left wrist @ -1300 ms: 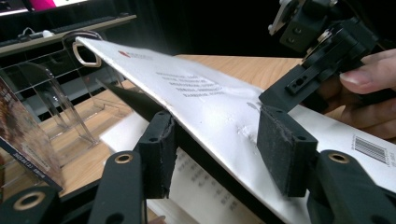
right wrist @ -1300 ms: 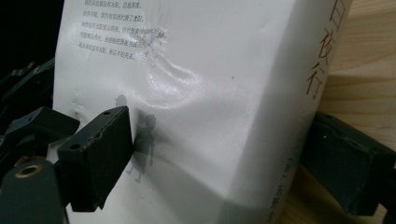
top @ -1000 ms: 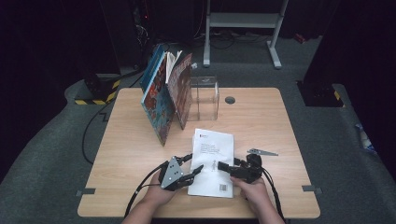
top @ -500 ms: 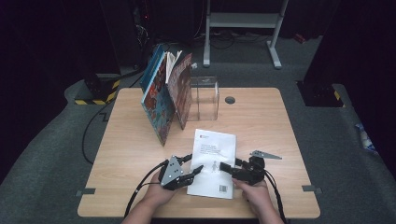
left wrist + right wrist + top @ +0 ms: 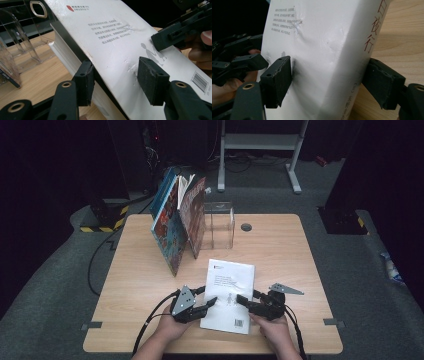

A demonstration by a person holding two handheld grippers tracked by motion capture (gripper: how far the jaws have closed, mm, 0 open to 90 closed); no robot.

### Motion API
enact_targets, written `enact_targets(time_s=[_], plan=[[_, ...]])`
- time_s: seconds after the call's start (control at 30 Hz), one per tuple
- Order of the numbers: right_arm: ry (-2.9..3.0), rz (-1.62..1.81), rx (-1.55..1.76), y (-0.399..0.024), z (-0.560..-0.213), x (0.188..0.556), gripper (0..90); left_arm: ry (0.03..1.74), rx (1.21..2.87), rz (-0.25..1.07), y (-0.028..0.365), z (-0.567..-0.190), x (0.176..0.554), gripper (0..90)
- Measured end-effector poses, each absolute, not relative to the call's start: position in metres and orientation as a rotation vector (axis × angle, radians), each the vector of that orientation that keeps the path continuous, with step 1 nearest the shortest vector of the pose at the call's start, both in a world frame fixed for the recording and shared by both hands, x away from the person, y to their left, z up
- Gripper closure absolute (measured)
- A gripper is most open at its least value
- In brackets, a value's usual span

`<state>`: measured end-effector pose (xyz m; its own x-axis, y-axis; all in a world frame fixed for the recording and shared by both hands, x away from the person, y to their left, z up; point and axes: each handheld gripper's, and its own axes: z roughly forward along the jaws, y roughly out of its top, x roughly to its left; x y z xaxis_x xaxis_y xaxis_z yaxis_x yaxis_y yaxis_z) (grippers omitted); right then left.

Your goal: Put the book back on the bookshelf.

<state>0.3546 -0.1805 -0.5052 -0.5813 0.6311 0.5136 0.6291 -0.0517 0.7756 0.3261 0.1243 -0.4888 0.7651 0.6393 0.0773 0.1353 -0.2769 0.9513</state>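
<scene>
Change, book: the white paperback book with black text and a barcode on its back cover lies a little closer to the person's table edge than a second ago, its near end now between the two tools.
Change, right tool: its grey three-cornered plate has swung to point away to the right; its jaws have just been closing, with the book's spine edge between them.
Left gripper: unmoved; one pad under the book's left page edge, the other on the cover. Jaws about half spread, clamped on the book.
Left hand: comes in low from the near edge, tool pointing right and slightly away.
Book place: flat on the light wooden table, directly between both tools, far end towards the clear acrylic stand.
Right gripper: one pad pressed on the cover, one at the spine; gripping the book.
Right hand: low at the near edge, tool pointing left.
</scene>
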Motion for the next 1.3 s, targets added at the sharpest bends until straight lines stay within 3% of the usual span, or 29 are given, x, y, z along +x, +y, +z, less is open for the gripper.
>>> enact_targets(time_s=[0.57, 1.3], plan=[[2.137, 1.765, 1.419, -0.1805, -0.5031, 0.35, 27.1, 0.659, 1.804, 0.493, 0.1247, -0.4884, 0.3268, 49.4], [2.109, 1.758, 1.364, -0.1802, -0.4985, 0.3469, 28.4, 0.789, 1.722, 0.378, 0.1275, -0.4849, 0.3325, 57.0]])
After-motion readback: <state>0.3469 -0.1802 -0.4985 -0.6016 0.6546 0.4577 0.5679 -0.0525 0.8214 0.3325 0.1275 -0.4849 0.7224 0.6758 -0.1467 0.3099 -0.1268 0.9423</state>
